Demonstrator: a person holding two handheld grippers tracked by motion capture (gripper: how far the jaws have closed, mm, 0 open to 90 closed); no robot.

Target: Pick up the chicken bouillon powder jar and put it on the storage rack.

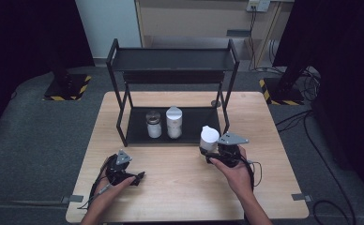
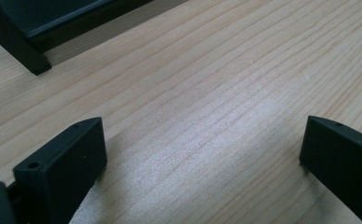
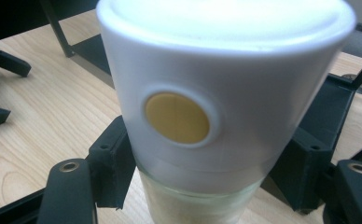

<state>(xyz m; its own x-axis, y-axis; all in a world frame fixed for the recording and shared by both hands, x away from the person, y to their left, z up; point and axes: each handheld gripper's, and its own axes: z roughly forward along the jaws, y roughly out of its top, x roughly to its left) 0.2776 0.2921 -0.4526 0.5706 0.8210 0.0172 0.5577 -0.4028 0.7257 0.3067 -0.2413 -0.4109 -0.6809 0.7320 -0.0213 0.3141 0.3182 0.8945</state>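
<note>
Seen from the high view, a person works at a wooden table [image 1: 180,187] with a black two-tier rack [image 1: 170,61] standing at its far side. The right gripper [image 1: 213,152], just in front of the rack's right front leg, grips a white-capped jar [image 1: 209,136] and holds it upright. Two more jars [image 1: 164,123] stand side by side on the rack's bottom shelf. The left gripper [image 1: 140,176] rests low over the table, well in front of the rack's left corner, with nothing between its jaws.

In the left gripper view, the jaws stand wide apart over bare wood, and a rack foot [image 2: 30,56] shows at upper left.

In the right gripper view, the jar [image 3: 207,102] sits between the jaws, which press on its glass body below the white cap; a round yellow dot [image 3: 177,117] marks the cap's side. The rack lies behind it.
</note>
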